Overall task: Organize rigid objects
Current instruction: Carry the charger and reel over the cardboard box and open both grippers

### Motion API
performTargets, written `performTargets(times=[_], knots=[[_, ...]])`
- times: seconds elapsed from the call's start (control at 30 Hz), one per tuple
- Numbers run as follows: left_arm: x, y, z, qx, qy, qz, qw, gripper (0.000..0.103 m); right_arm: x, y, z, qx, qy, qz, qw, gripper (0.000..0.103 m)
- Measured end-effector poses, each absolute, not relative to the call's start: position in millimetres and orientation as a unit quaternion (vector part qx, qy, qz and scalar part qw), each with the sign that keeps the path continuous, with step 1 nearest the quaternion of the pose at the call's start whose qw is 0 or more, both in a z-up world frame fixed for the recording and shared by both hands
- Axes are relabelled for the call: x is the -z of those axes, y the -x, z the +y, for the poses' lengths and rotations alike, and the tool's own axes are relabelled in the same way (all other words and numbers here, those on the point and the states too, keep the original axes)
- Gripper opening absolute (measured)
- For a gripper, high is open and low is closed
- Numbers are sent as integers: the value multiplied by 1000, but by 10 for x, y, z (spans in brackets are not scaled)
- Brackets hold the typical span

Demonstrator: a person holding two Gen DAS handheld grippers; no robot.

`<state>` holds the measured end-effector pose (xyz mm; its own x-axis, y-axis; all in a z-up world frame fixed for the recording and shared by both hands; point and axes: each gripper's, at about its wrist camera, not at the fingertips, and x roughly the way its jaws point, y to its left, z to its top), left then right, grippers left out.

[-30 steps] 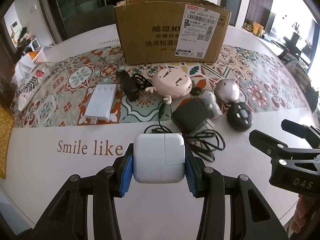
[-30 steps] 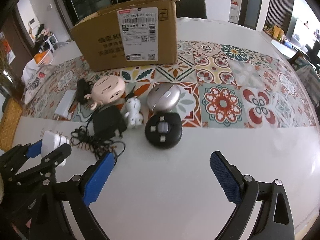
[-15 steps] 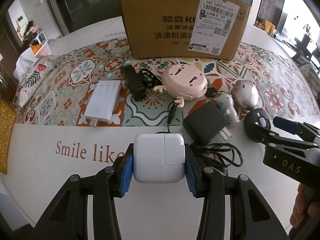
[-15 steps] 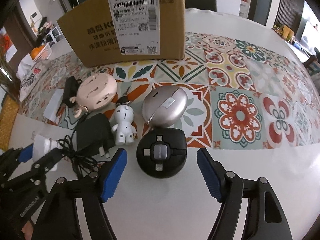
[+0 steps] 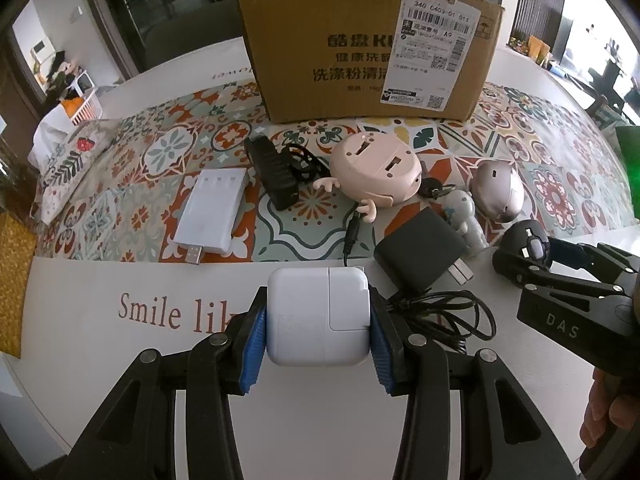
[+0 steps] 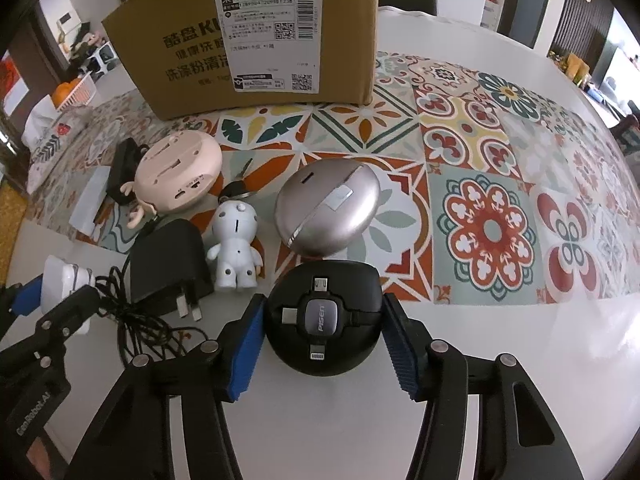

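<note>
My left gripper (image 5: 318, 344) is shut on a white square charger (image 5: 318, 316) and holds it above the white table; the charger also shows in the right wrist view (image 6: 66, 280). My right gripper (image 6: 324, 344) is open, its blue pads on either side of a round black cable hub (image 6: 324, 320), with small gaps at both sides. The hub also shows in the left wrist view (image 5: 528, 240). A cardboard box (image 5: 368, 44) stands behind the objects on the patterned mat (image 6: 480, 184).
Between box and grippers lie a pink round toy (image 6: 178, 176), a white figurine (image 6: 236, 248), a silver oval case (image 6: 328, 210), a black plug adapter (image 5: 424, 252) with tangled cord (image 5: 444, 316), a black charger (image 5: 276, 172) and a white USB block (image 5: 212, 212).
My right gripper has moved forward and down until its open jaws straddle the black hub. My left gripper has kept hold of the white charger and edged forward.
</note>
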<state>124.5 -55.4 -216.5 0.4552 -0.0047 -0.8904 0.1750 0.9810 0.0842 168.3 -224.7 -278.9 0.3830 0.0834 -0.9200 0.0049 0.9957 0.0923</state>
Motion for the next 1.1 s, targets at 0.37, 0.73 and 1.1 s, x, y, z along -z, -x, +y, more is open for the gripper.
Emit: performTargets(times=[0.37,0.73,1.1], knots=[[1806,-1115,-528,87,-70,495,862,45,2299,-1407,-2247,-20,-58,524,850,57],[1298,-1203,-496,98,-76,437,891,45,1677,-1379,-2169,-12,-49,461,886,57],[849,-1447,-456,125,-65,407,903,45,1209,-1540,-2135,-8,-46,409,912,57]])
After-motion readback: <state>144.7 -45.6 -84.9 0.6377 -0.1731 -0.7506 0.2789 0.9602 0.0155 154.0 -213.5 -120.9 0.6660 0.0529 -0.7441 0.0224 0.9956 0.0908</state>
